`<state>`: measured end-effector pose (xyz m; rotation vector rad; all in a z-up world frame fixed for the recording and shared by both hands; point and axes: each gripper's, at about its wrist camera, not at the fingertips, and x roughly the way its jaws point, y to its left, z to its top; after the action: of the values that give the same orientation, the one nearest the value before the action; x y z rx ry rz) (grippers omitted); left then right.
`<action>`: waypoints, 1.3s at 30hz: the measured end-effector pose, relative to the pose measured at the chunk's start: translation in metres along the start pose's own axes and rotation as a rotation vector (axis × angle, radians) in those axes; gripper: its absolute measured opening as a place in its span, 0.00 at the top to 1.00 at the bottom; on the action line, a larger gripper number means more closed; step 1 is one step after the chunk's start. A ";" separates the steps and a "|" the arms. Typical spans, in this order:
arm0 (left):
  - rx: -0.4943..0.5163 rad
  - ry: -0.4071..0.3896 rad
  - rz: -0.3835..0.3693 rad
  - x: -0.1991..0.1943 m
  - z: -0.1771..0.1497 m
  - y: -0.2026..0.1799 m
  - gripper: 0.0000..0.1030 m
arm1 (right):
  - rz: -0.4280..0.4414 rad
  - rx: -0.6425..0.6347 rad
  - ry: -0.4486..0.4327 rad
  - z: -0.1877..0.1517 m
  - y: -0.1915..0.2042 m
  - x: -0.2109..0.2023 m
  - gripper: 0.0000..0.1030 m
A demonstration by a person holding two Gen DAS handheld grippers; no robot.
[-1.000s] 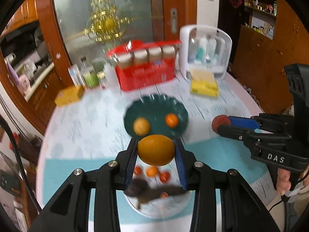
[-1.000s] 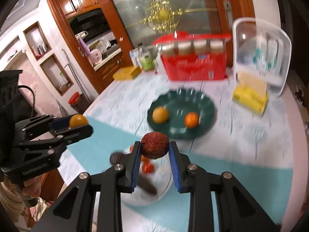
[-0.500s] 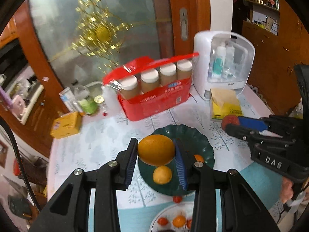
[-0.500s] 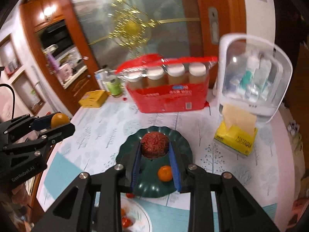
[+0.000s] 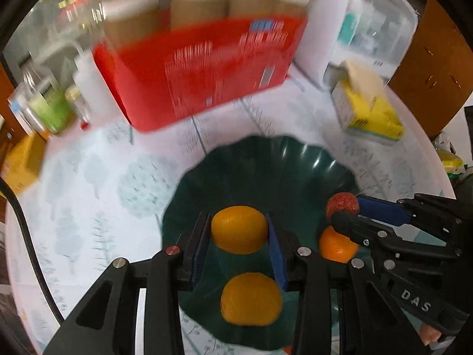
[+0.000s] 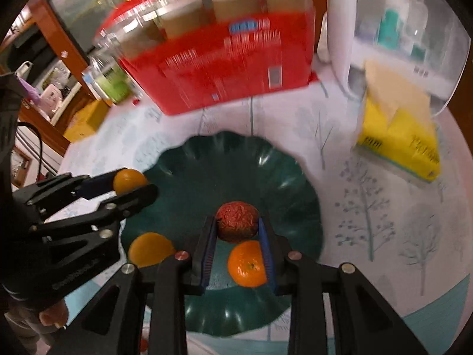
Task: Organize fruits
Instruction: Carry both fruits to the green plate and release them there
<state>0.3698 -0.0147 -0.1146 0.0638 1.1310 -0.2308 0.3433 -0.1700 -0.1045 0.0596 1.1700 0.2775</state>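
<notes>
My left gripper (image 5: 239, 230) is shut on an orange (image 5: 239, 228) and holds it low over the dark green scalloped plate (image 5: 266, 171). A second orange (image 5: 250, 298) and a small tangerine (image 5: 337, 245) lie on that plate. My right gripper (image 6: 236, 226) is shut on a bumpy red fruit (image 6: 236, 221) over the same plate (image 6: 207, 177), with the tangerine (image 6: 247, 263) just below it. In the right wrist view the left gripper (image 6: 133, 186) with its orange (image 6: 128, 180) is at the plate's left rim. In the left wrist view the right gripper (image 5: 344, 210) is at the plate's right side.
A red box of jars (image 5: 201, 68) stands behind the plate. A yellow tissue pack (image 5: 369, 112) and a white clear-fronted case (image 6: 408, 29) are at the back right. Bottles (image 5: 47, 103) and a yellow box (image 6: 88, 118) are at the back left. The tablecloth (image 6: 384, 207) is tree-patterned.
Both grippers have moved forward and down over the green plate, each still holding its fruit. The white plate with small fruits has dropped out of view.
</notes>
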 end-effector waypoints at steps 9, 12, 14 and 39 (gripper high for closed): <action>-0.003 0.037 -0.025 0.036 -0.013 0.007 0.64 | -0.035 -0.019 0.039 -0.004 0.005 0.039 0.71; -0.020 0.044 -0.013 0.037 -0.014 0.011 0.52 | -0.034 -0.020 0.049 -0.005 0.006 0.044 0.70; -0.027 0.041 0.004 0.036 -0.014 0.016 0.41 | -0.033 -0.022 0.042 -0.005 0.006 0.045 0.69; -0.080 -0.024 0.039 -0.071 -0.035 0.008 0.06 | 0.019 -0.042 -0.085 -0.030 0.016 -0.043 0.54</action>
<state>0.3114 0.0100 -0.0660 0.0121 1.1135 -0.1505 0.2976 -0.1680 -0.0747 0.0458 1.0797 0.3136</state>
